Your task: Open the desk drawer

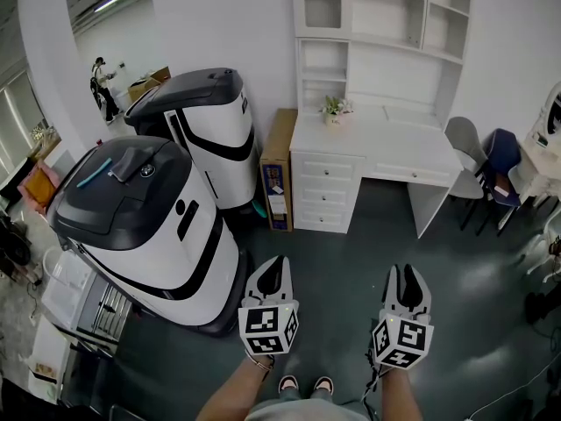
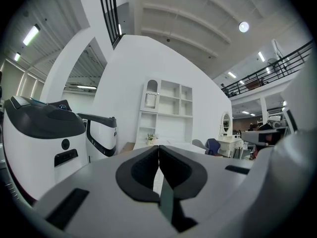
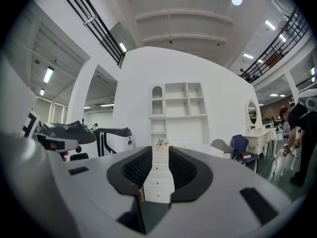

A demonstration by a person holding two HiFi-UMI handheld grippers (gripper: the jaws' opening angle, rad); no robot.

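Well short of the desk (image 1: 394, 130), drawers (image 1: 324, 196) all shut.
Right tool (image 1: 403, 272) is released, left tool (image 1: 279, 261) clenched on nothing; I'd step closer, then square the right one to a drawer front.

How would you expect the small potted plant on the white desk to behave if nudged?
The potted plant looks small, so probably light and easily slid. Its sprays spread wider than its pot, so it may tip. Standing near the desk end, it might fall off.
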